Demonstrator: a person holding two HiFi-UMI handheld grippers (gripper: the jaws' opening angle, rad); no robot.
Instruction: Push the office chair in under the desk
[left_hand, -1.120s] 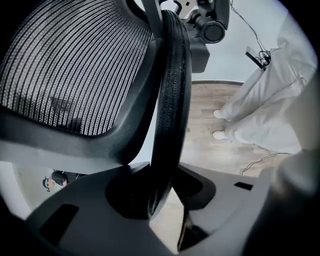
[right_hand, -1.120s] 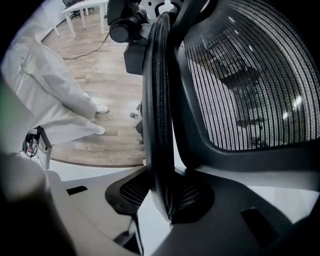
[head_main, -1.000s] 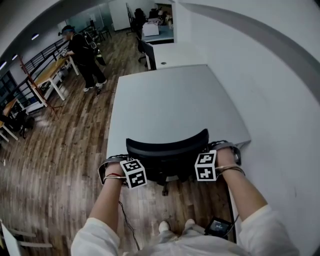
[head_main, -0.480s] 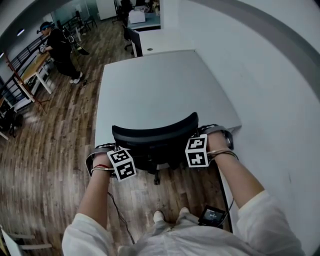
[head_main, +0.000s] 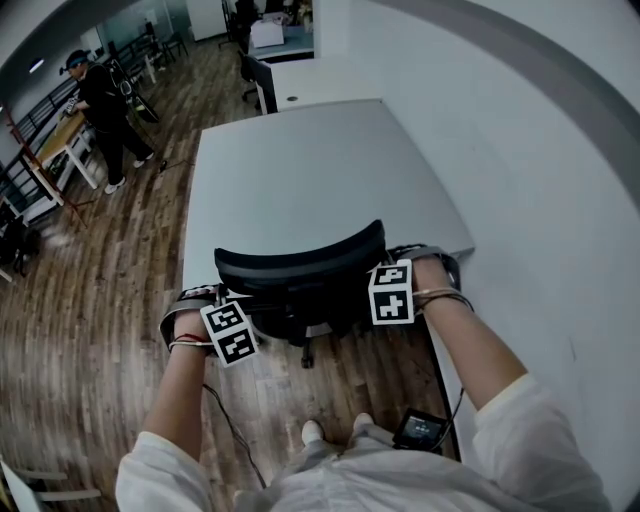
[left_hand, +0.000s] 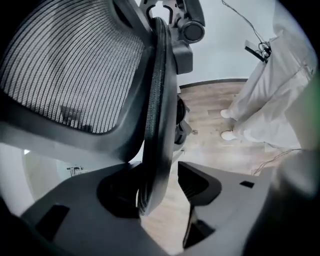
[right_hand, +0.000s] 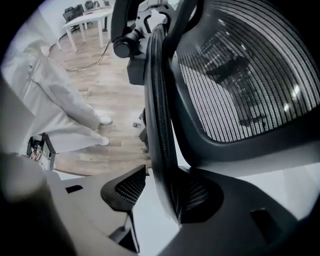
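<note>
The black mesh office chair (head_main: 298, 268) stands at the near edge of the grey desk (head_main: 320, 160), its back toward me and its seat mostly hidden beneath. My left gripper (head_main: 222, 296) is at the back's left end and my right gripper (head_main: 386, 264) at its right end. In the left gripper view the chair's rim (left_hand: 157, 100) runs between the jaws of the left gripper (left_hand: 160, 185), touching one pad with a gap to the other. The right gripper (right_hand: 162, 192) straddles the rim (right_hand: 160, 100) the same way. Both pairs of jaws have just been opening.
A white wall (head_main: 540, 200) runs close along the desk's right side. My feet (head_main: 312, 432) and a black device (head_main: 420, 428) with a cable are on the wooden floor behind the chair. A person (head_main: 100, 100) stands far back left by wooden tables (head_main: 60, 150). Another desk (head_main: 300, 70) lies beyond.
The view has shifted, so chair and desk sit higher and further left in the picture. Both hands stay at the chair back's ends. The person at the back has moved left.
</note>
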